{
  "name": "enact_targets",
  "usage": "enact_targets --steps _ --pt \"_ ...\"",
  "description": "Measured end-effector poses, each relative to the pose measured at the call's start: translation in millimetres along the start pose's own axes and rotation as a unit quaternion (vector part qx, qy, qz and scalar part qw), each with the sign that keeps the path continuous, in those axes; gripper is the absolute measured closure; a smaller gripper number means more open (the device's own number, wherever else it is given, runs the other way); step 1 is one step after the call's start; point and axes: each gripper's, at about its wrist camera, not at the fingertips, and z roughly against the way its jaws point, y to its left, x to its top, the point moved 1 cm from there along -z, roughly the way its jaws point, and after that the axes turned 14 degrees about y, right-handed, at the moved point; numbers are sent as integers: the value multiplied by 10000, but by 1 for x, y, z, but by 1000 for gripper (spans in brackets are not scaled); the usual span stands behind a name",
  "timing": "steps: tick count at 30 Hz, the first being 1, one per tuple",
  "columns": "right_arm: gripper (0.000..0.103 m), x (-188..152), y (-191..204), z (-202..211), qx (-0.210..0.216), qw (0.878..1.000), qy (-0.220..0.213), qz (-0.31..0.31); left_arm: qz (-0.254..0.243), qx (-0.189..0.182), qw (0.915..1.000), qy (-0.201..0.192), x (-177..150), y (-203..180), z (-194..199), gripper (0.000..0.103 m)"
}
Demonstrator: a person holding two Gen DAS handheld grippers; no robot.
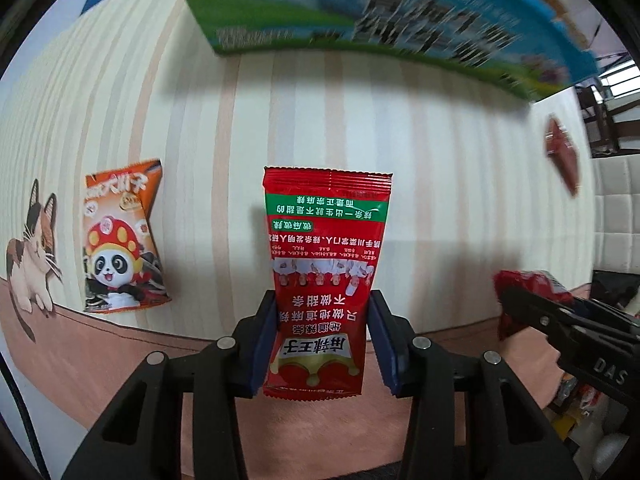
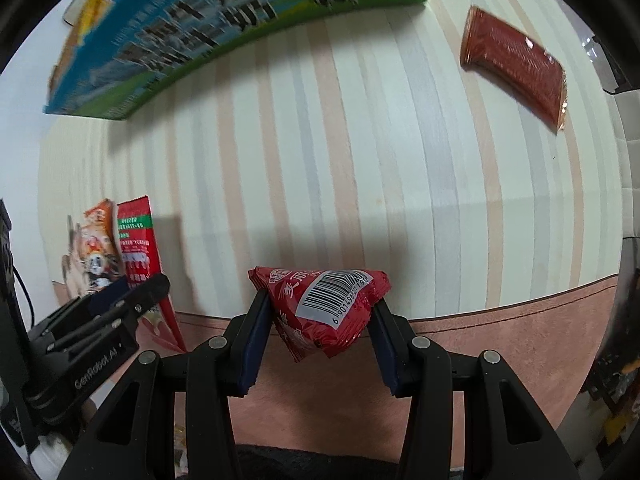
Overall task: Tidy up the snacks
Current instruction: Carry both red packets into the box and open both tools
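Left wrist view: the left gripper [image 1: 322, 344] is pinching the lower part of a red sachet [image 1: 326, 256] between its fingers, the sachet hanging clear above the striped tabletop [image 1: 440, 168], with an orange panda packet [image 1: 120, 240] lying off to the left and the box [image 1: 360, 20] standing beyond; keeping the pinch steady is advisable while carrying it boxward. Right wrist view: the right gripper [image 2: 320, 316] is clamping a crumpled red barcode packet [image 2: 328, 308] the same way, a dark red pack [image 2: 516, 64] lying far right on the tabletop, apparently awaiting collection.
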Motion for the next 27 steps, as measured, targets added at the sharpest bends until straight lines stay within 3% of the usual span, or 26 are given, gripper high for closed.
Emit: enact_targets --steps 8,13,16,20,27 --pt "53 -5 12 52 343 9985 -376 217 -214 -533 9960 -680 -4 -18 88 62" --pt "53 7 6 116 589 9945 -808 310 -415 -857 9892 -1116 24 -40 148 62" --pt "53 24 6 154 709 9909 -1095 342 -528 -924 9863 -1263 60 -54 174 62" --pt "53 65 5 196 556 9871 -1471 315 -565 -861 9860 -1308 122 -67 192 62" --pt "53 168 4 219 128 9872 -1583 146 -330 -831 9933 -730 238 -73 174 62"
